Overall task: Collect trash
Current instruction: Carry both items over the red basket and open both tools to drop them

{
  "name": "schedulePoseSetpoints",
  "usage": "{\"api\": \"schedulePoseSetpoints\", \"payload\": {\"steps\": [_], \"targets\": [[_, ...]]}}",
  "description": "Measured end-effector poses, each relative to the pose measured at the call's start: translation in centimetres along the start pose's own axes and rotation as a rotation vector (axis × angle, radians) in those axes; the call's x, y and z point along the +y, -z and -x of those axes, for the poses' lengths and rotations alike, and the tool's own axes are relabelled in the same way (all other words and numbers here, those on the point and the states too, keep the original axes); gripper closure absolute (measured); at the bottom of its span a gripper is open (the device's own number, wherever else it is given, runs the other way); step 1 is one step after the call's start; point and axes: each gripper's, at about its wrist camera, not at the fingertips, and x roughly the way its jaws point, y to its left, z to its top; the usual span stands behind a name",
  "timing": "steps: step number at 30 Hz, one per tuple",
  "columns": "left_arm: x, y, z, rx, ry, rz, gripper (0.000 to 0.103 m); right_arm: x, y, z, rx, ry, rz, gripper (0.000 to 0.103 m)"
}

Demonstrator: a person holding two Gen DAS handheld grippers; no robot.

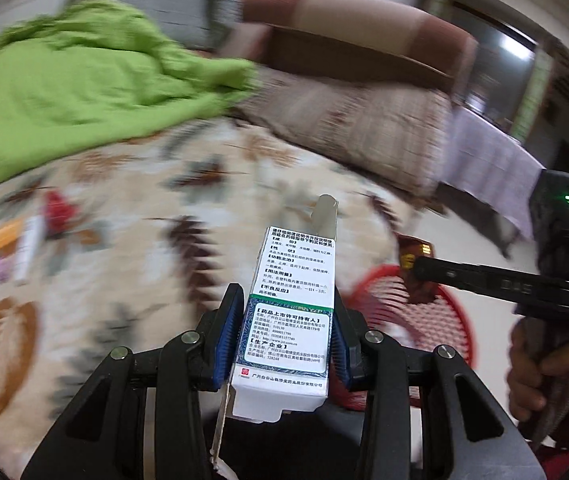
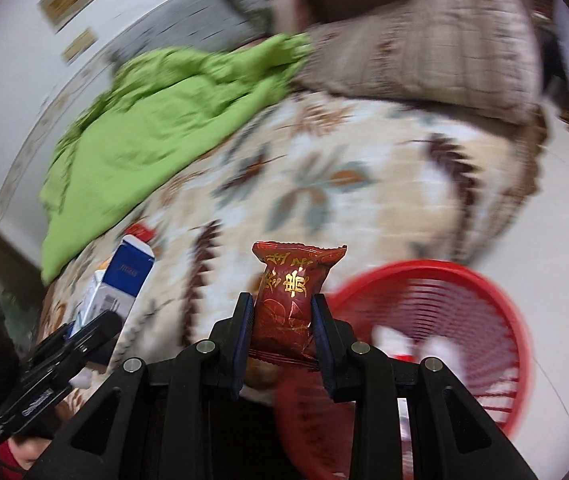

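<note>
The left gripper (image 1: pixel 288 344) clamps a stiff white printed carton (image 1: pixel 290 308); the right gripper (image 2: pixel 282 336) pinches a crinkly red foil wrapper (image 2: pixel 290 300). A red slatted plastic basket (image 2: pixel 444 312) sits at four o'clock beside the leaf-patterned bedspread (image 2: pixel 324 184).

Bedspread (image 1: pixel 132 216): cream, printed with brown, rust and grey-green leaves.
Blanket (image 1: pixel 64 76), on the bedspread: plain lime green.
Pillow (image 1: pixel 364 128), beside the blanket: beige with a brown check and motifs.
Basket (image 2: pixel 444 320), off the bedspread's edge: red, ribbed mesh.
Box (image 1: pixel 292 308): white with black print, green and blue bordered panel.
Wrapper (image 2: pixel 288 296): dark red with gold characters and line drawing.
Pads (image 1: pixel 226 336) on the black fingers: blue.
</note>
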Motion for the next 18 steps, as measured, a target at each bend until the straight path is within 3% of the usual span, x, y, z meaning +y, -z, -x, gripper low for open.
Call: {"api": "schedulePoseSetpoints", "payload": {"steps": [3,8,11,13,18], "targets": [[-3.5,-0.5,-1.8,0.052,0.088,-0.049,0.065,-2.8,0.4,1.8,-0.019,0.077,-0.029,0.071],[-7.9,-0.5,-4.8,0.140,0.197,-0.100,0.064,-6.3,1.5,2.9,-0.018,0.126,-0.080,0.071],[-9.0,-0.6,-5.9,0.175,0.223,-0.104,0.058,-7.4,1.5,3.4,-0.022,0.153,-0.100,0.063],[-9.1,-0.5,-5.6,0.164,0.234,-0.094,0.045,-7.5,1.3,3.7,-0.042,0.161,-0.099,0.061],[-7.9,-0.6,-4.5,0.140,0.205,-0.071,0.040,-6.1,0.6,3.6,-0.069,0.127,-0.071,0.061]]}}
